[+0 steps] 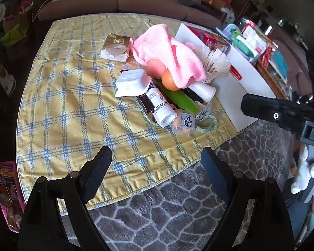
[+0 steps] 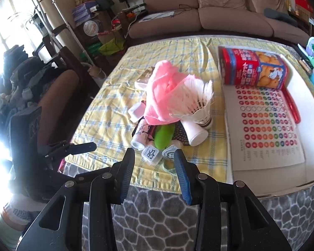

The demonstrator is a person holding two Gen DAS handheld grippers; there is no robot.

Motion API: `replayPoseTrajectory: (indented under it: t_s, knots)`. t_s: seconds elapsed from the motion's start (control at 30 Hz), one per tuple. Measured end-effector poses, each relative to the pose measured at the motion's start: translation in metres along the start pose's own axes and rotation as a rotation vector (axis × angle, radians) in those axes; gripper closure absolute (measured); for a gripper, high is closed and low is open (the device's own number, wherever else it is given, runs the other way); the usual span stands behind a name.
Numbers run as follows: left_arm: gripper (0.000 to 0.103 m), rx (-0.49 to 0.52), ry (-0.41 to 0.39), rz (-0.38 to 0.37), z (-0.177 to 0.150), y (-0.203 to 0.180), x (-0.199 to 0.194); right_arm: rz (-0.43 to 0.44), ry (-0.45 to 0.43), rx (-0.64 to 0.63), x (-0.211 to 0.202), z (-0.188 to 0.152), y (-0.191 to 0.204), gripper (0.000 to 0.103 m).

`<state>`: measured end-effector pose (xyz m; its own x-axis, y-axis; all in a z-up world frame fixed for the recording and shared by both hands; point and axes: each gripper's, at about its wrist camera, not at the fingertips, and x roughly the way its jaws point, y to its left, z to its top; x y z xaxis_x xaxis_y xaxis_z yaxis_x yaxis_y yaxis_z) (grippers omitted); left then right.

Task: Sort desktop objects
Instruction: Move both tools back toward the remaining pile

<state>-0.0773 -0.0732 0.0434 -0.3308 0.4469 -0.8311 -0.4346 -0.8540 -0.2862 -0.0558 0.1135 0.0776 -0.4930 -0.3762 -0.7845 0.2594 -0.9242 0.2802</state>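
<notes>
Both grippers hover released over the near edge of the surface (image 1: 52,108), grasping nothing: the left gripper (image 1: 156,156) with its jaws spread wide, the right gripper (image 2: 155,156) just short of the pile. The pile sits mid-surface toward the right edge: a pink cloth (image 1: 167,52) draped over an orange ball (image 1: 169,80), a shuttlecock (image 2: 194,102), a white tube (image 1: 160,104) and a green pod (image 2: 164,136). A red tin (image 2: 253,69) lies on a white board (image 2: 309,108) at the right edge.
</notes>
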Motion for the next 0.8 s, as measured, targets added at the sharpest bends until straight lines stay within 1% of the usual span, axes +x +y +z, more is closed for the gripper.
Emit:
replayPoseTrajectory:
  t_s: [0.2, 0.33, 0.4, 0.47, 0.53, 0.57, 0.6, 0.67, 0.7, 0.73, 0.77, 0.8]
  knots:
    - [0.017, 0.093, 0.009, 0.038, 0.012, -0.01, 0.017, 0.001, 0.021, 0.038, 0.03, 0.004, -0.006, 0.063]
    - [0.017, 0.065, -0.018, 0.04, 0.024, -0.002, 0.024, 0.01, 0.012, 0.053, 0.037, 0.006, -0.009, 0.062]
    - [0.017, 0.034, -0.024, 0.046, 0.03, 0.004, 0.03, 0.021, -0.003, 0.066, 0.037, 0.005, -0.011, 0.062]
    - [0.017, 0.007, -0.023, 0.028, 0.033, 0.007, 0.036, 0.035, -0.015, 0.085, 0.037, 0.005, -0.015, 0.062]
    - [0.02, 0.005, -0.023, 0.017, 0.037, 0.005, 0.043, 0.044, -0.023, 0.1, 0.036, 0.006, -0.017, 0.061]
    - [0.027, 0.008, -0.022, 0.017, 0.038, 0.004, 0.046, 0.048, -0.027, 0.107, 0.036, 0.007, -0.019, 0.061]
    - [0.041, 0.009, -0.016, 0.011, 0.04, 0.003, 0.05, 0.051, -0.027, 0.111, 0.037, 0.008, -0.019, 0.061]
    - [0.054, 0.003, 0.005, -0.008, 0.042, 0.004, 0.059, 0.054, -0.025, 0.112, 0.036, 0.01, -0.021, 0.061]
    - [0.059, -0.009, 0.002, -0.025, 0.042, 0.006, 0.059, 0.056, -0.024, 0.112, 0.035, 0.01, -0.021, 0.061]
    - [0.065, -0.019, 0.005, -0.026, 0.042, 0.007, 0.058, 0.06, -0.021, 0.112, 0.034, 0.01, -0.02, 0.061]
    - [0.077, -0.022, 0.012, -0.021, 0.041, 0.009, 0.057, 0.07, -0.021, 0.114, 0.032, 0.011, -0.019, 0.061]
    - [0.077, -0.023, 0.02, -0.026, 0.038, 0.01, 0.054, 0.081, -0.02, 0.118, 0.031, 0.011, -0.019, 0.061]
